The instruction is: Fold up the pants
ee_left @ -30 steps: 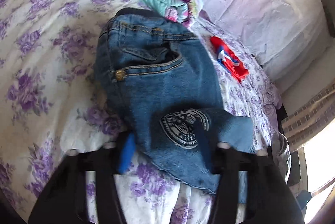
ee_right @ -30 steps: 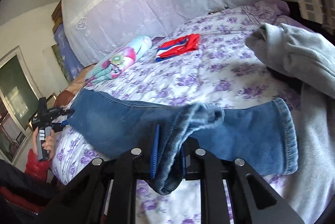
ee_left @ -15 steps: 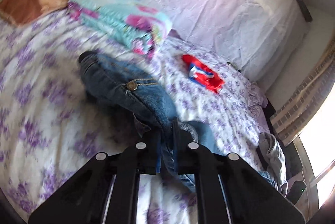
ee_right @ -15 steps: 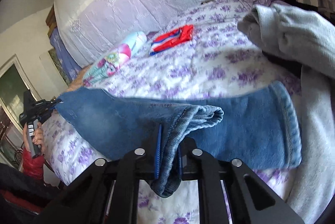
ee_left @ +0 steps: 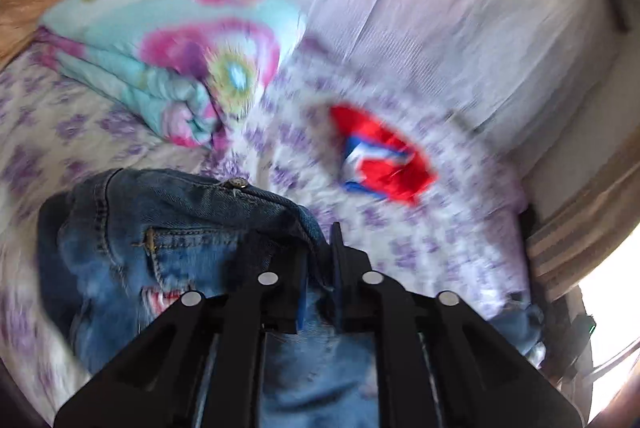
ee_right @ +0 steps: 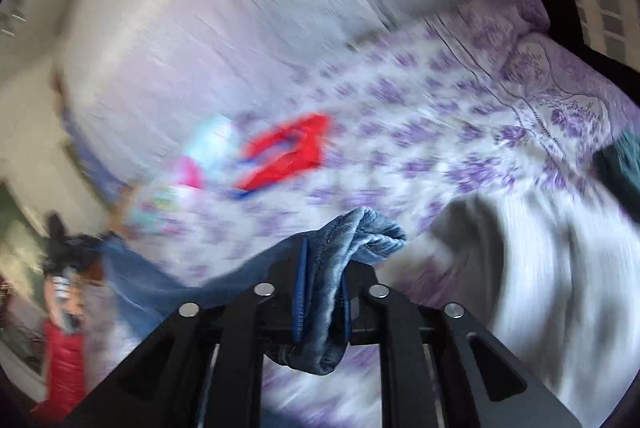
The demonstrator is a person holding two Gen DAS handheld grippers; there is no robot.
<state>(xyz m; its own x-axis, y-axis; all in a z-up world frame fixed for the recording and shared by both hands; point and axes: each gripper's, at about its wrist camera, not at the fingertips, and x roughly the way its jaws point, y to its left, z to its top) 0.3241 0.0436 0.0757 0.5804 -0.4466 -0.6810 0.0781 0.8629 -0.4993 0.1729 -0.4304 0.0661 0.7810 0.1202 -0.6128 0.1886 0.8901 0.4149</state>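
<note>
Holding both ends of the jeans [ee_left: 168, 248] off the bed [ee_left: 80, 124]: left gripper [ee_left: 318, 260] fingers are clamped tight on the waistband edge, near the button and pocket; right gripper [ee_right: 324, 268] fingers pinch a bunched leg hem [ee_right: 360, 228], jaws easing open slightly but denim is still pressed between them. Long axis of the jeans runs hand to hand, slack fabric sagging between and below the fingers. Each hand sits right at its own end, neither nearer. My read: next move turns on bringing hem end to waist end, keeping that axis straight.
</note>
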